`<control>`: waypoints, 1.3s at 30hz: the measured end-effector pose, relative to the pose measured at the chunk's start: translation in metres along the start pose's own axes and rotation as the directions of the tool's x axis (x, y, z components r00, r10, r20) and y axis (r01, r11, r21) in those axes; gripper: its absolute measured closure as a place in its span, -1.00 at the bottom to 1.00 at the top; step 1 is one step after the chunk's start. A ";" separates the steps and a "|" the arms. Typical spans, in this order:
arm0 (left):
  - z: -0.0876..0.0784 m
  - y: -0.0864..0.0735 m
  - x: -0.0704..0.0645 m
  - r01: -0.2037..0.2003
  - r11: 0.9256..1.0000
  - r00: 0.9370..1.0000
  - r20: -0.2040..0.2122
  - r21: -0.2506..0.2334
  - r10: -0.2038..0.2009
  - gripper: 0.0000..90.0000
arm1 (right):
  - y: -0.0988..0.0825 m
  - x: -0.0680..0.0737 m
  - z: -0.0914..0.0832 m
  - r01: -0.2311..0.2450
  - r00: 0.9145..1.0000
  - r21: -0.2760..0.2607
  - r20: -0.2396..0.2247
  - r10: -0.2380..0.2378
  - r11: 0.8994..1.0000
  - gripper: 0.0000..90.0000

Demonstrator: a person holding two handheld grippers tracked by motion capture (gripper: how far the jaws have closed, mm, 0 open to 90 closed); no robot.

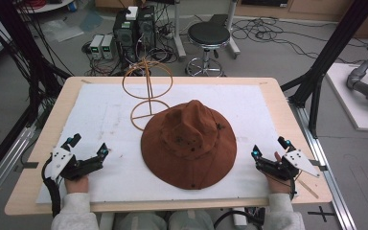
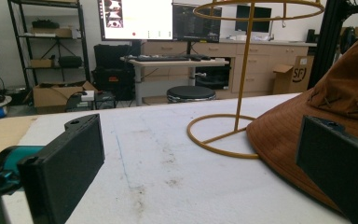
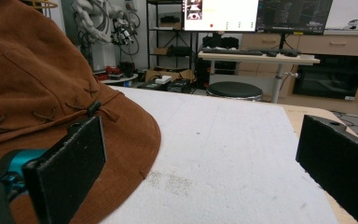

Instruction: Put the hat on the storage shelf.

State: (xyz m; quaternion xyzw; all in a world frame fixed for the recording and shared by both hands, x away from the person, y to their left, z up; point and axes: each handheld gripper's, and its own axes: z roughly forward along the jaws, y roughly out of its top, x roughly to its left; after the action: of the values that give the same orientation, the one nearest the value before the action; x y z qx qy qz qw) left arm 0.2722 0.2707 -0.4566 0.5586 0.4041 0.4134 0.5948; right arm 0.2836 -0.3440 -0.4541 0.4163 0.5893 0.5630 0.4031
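step: approach wide-brimmed brown suede hat (image 1: 188, 143) | hat: flat mid-worktop, beside yellow wire stand (image 1: 147, 91) | left tongs (image 1: 87, 148), right tongs (image 1: 268, 148): wide open, empty | tip: likely pinch opposite brim edges evenly, lift level

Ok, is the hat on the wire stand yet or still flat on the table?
Still flat on the table. The brown hat lies brim-down on the white mat, its brim overlapping the base ring of the upright, empty wire stand.

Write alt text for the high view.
A brown hat lies on a white mat beside a yellow wire stand, partly overlapping its base ring. The left gripper and right gripper flank it, both open.
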 end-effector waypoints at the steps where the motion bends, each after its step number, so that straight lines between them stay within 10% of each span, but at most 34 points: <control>1: 0.000 0.000 0.000 0.001 1.000 1.000 0.000 0.000 -0.001 -0.96 | 0.000 0.000 0.000 -0.004 1.000 0.003 -0.001 0.004 1.000 -0.97; 19: 0.000 0.000 0.000 0.002 1.000 1.000 0.001 0.003 -0.002 -0.96 | 0.002 0.000 0.003 -0.018 0.997 0.039 -0.077 0.021 0.999 -0.97; 39: 0.000 0.000 0.000 0.002 1.000 1.000 0.002 0.002 -0.002 -0.96 | 0.027 0.032 0.015 0.045 0.977 0.018 -0.210 -0.040 0.999 -0.97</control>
State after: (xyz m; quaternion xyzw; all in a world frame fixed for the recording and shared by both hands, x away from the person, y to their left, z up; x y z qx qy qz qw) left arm 0.2725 0.2708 -0.4565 0.5591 0.4045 0.4119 0.5951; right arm 0.2887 -0.3087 -0.4276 0.3463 0.6436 0.5885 0.3459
